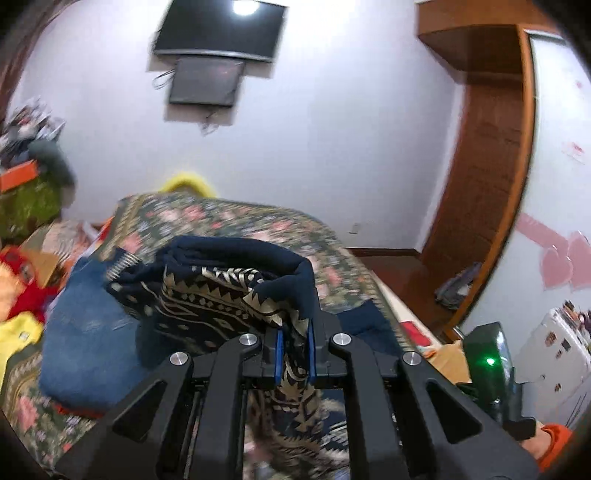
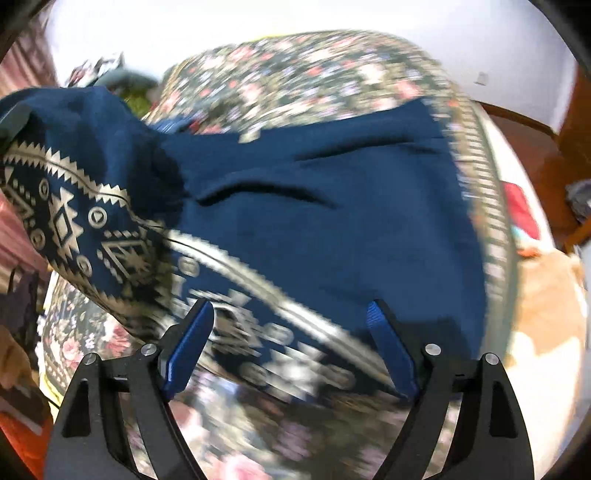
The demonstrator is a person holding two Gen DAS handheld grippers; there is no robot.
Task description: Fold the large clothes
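Observation:
A navy garment point(image 2: 314, 221) with a cream geometric print lies across the floral bedspread point(image 2: 303, 70). Its left part is lifted and bunched up. In the left wrist view my left gripper point(image 1: 294, 332) is shut on a fold of this garment point(image 1: 229, 291), which drapes over and hangs below the blue pads point(image 1: 279, 354). In the right wrist view my right gripper point(image 2: 293, 314) hovers just above the garment's printed edge. Its jaws stand wide apart and nothing is pinched between its blue fingers point(image 2: 192, 347).
Folded blue jeans point(image 1: 85, 332) lie on the bed point(image 1: 236, 221) to the left, with red and yellow clothes point(image 1: 18, 306) beyond them. A wall-mounted screen point(image 1: 221, 33), a wooden wardrobe point(image 1: 487, 155) and a green box point(image 1: 487, 362) stand around the bed.

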